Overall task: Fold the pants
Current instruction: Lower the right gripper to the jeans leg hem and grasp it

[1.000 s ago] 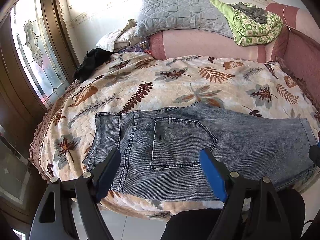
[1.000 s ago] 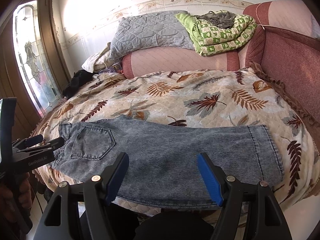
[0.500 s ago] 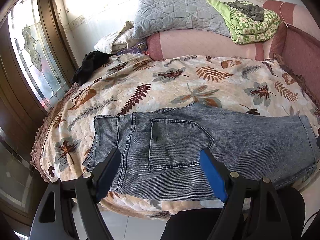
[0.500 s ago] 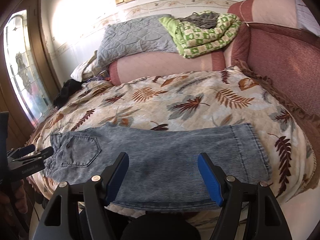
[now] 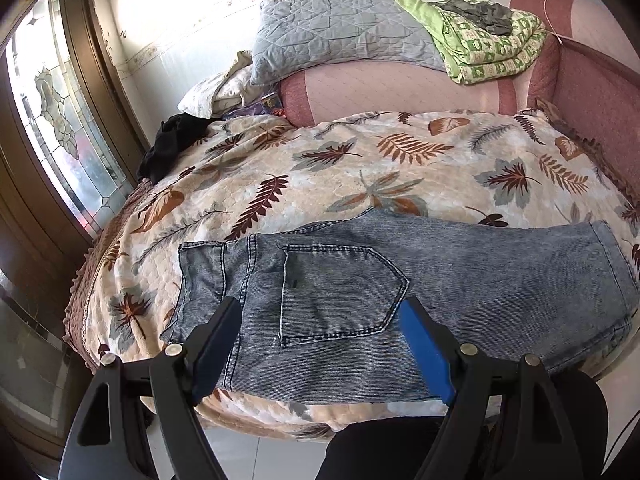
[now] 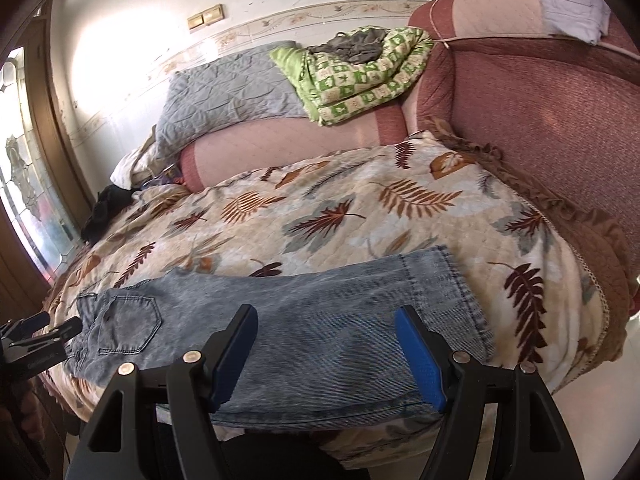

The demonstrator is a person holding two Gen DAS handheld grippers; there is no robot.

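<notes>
We face a bed (image 5: 420,168) under a leaf-print quilt, where the pants (image 5: 460,292) lie flat along its near edge, just ahead of and below both grippers. Our left gripper (image 5: 320,344) hovers above the back pocket end and our right gripper (image 6: 326,354) above the leg near the hem, both spread apart and empty. Beyond them the quilt lies bare, with a grey pillow (image 5: 340,36) and green blanket (image 5: 492,48) far back.

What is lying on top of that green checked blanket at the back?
A crumpled grey-brown garment sits on the folded green blanket, which rests partly on the grey quilted pillow. The blanket's top under the garment is hidden.
</notes>
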